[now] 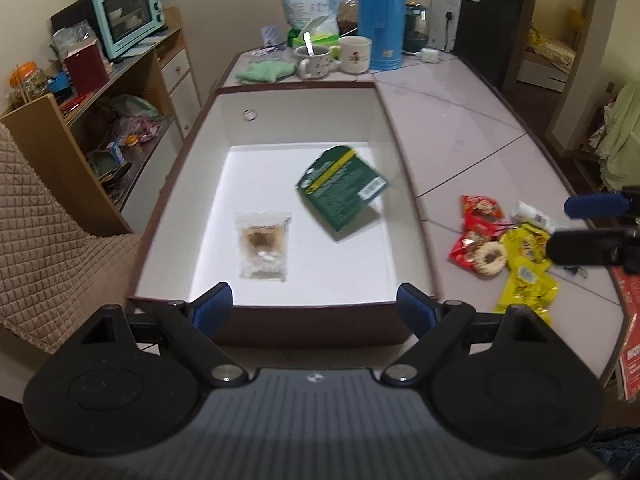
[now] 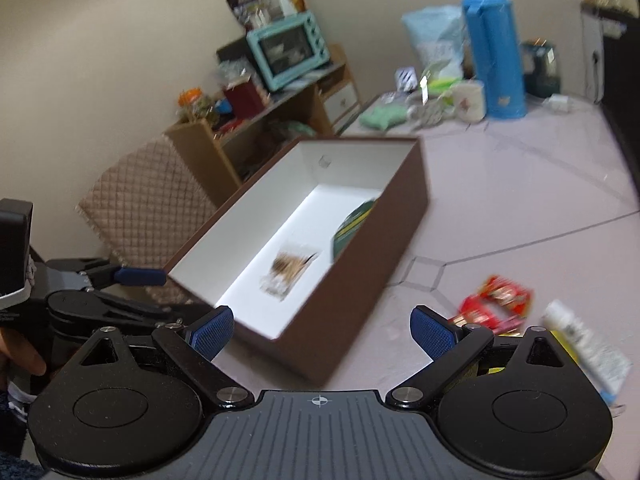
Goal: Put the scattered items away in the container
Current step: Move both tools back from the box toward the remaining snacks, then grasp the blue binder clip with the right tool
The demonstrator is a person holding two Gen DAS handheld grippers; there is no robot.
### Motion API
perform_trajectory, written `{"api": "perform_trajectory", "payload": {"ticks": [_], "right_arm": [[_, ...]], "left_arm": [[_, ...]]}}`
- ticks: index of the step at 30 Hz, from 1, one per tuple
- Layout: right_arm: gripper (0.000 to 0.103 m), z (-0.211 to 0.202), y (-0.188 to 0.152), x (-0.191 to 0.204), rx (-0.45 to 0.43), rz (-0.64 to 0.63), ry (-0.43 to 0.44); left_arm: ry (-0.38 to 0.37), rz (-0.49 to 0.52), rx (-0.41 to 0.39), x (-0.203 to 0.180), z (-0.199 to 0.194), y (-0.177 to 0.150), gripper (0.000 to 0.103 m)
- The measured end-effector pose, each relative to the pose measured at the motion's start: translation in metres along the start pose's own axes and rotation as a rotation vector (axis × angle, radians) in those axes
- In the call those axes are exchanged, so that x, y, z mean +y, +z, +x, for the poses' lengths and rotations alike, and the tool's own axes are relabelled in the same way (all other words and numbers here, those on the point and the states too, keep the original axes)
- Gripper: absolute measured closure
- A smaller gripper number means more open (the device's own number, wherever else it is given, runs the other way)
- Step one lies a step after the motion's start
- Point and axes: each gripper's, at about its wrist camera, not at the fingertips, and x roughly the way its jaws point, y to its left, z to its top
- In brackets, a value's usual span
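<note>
A brown box with a white inside (image 1: 288, 120) stands on the table. In it lie a clear packet of brown snack (image 1: 264, 246) and a dark green packet (image 1: 342, 188), which is blurred and tilted near the right wall with a shadow under it. My left gripper (image 1: 314, 308) is open and holds nothing, above the box's near rim. To the right of the box lie red packets (image 1: 480, 220), yellow packets (image 1: 524, 272), a ring biscuit (image 1: 490, 258) and a white packet (image 1: 534, 214). My right gripper (image 2: 322, 332) is open and holds nothing, over the box's near corner (image 2: 360, 264), beside the red packets (image 2: 498, 300).
At the table's far end stand a blue thermos (image 1: 378, 16), two mugs (image 1: 354, 54), a green cloth (image 1: 264, 72) and a pale blue bag. A shelf with a teal oven (image 1: 128, 14) and a quilted chair (image 1: 40, 240) are left. A red booklet (image 1: 630, 320) lies at the right edge.
</note>
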Motion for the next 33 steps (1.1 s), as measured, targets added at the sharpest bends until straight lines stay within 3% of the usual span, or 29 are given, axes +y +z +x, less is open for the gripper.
{"api": "perform_trajectory", "payload": {"ticks": [6,10,22,33], "right_arm": [[0.006,-0.051,-0.006,-0.039,-0.140,0.029,-0.041],[0.006,-0.079,-0.015,-0.072,-0.168,0.093,-0.030],[0.006,-0.126,-0.045,-0.147,-0.132,0.241,-0.109],[0.006,-0.104,-0.071,-0.206,0.007,0.423,-0.126]], "left_arm": [[-0.049,0.034,-0.021,-0.040,-0.001,0.004,0.016],[-0.087,0.058,-0.025,-0.070,0.005,0.005,0.016],[-0.145,0.120,0.009,-0.137,0.023,0.002,0.016],[-0.145,0.129,0.051,-0.165,0.035,-0.005,0.016]]}}
